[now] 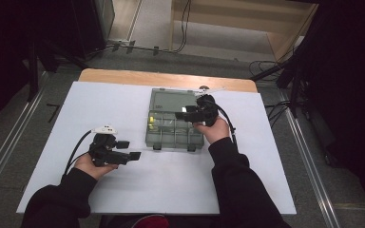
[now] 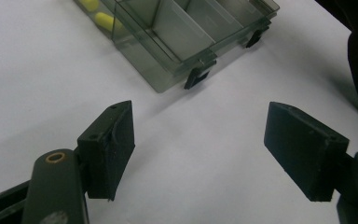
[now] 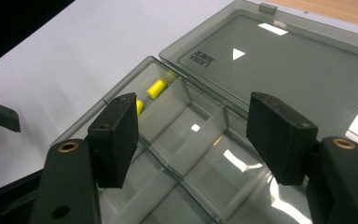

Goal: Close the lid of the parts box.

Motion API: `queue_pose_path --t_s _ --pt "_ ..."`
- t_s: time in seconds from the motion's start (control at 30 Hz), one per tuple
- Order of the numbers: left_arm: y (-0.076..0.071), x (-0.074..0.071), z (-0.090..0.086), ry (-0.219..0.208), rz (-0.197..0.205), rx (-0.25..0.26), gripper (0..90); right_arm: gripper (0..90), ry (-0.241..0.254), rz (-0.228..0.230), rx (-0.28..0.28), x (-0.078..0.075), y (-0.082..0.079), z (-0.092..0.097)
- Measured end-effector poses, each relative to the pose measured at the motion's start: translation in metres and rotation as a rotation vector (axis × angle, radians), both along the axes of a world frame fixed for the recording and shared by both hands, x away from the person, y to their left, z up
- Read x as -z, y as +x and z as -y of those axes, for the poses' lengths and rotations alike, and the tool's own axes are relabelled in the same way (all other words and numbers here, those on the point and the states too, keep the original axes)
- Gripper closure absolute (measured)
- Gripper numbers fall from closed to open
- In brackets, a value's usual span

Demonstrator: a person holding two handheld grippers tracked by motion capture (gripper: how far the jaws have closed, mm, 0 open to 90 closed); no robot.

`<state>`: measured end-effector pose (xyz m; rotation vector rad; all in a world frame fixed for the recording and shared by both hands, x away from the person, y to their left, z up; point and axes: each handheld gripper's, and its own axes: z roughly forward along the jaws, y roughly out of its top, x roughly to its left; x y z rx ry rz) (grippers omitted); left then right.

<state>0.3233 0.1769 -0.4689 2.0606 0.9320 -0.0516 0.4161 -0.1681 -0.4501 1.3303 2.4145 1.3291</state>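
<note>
A smoky transparent compartment box (image 1: 171, 138) lies open mid-table, its lid (image 1: 167, 100) folded flat behind it. Small yellow pieces (image 3: 157, 87) sit in a far-left compartment, also seen as yellow pieces (image 2: 105, 21) in the left gripper view. My right gripper (image 1: 183, 114) hovers over the box's right half. Its jaws (image 3: 193, 105) stand open above the compartment dividers with nothing between them. My left gripper (image 1: 129, 150) is held left of the box's front corner. It points at the box (image 2: 177, 42), and its jaws (image 2: 200, 116) are open over bare white board.
The box rests on a white board (image 1: 123, 104) covering a wooden table (image 1: 123, 75). The box's black latches (image 2: 196, 77) face the person. Dark stands and cables surround the table on the floor. One jaw of the left gripper (image 3: 0, 116) shows at the right gripper view's left edge.
</note>
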Motion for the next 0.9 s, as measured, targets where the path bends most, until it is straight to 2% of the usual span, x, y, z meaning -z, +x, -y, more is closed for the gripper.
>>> queue_pose_path --t_s 0.07,0.23,0.33,0.5,0.73,0.9 --pt "0.004 -0.001 0.002 -0.004 -0.001 -0.007 24.4 32.7 -0.006 0.002 0.009 0.001 -0.001 0.004" --pt "0.015 -0.002 0.010 0.019 0.002 -0.045 24.9 32.8 -0.004 -0.012 0.034 0.004 -0.002 0.013" --pt "0.020 -0.003 0.015 0.032 0.019 -0.063 25.5 32.8 -0.003 -0.010 0.050 0.005 -0.003 0.018" --pt "0.028 -0.005 0.019 -0.005 0.003 -0.089 25.5 32.7 -0.001 -0.009 0.069 0.005 -0.003 0.024" --pt "0.045 -0.009 0.033 0.013 0.025 -0.125 25.4 32.8 -0.012 -0.005 0.088 0.005 -0.003 0.028" --pt "0.061 -0.011 0.042 0.016 0.055 -0.148 25.5 32.7 -0.025 -0.001 0.102 0.005 -0.003 0.031"
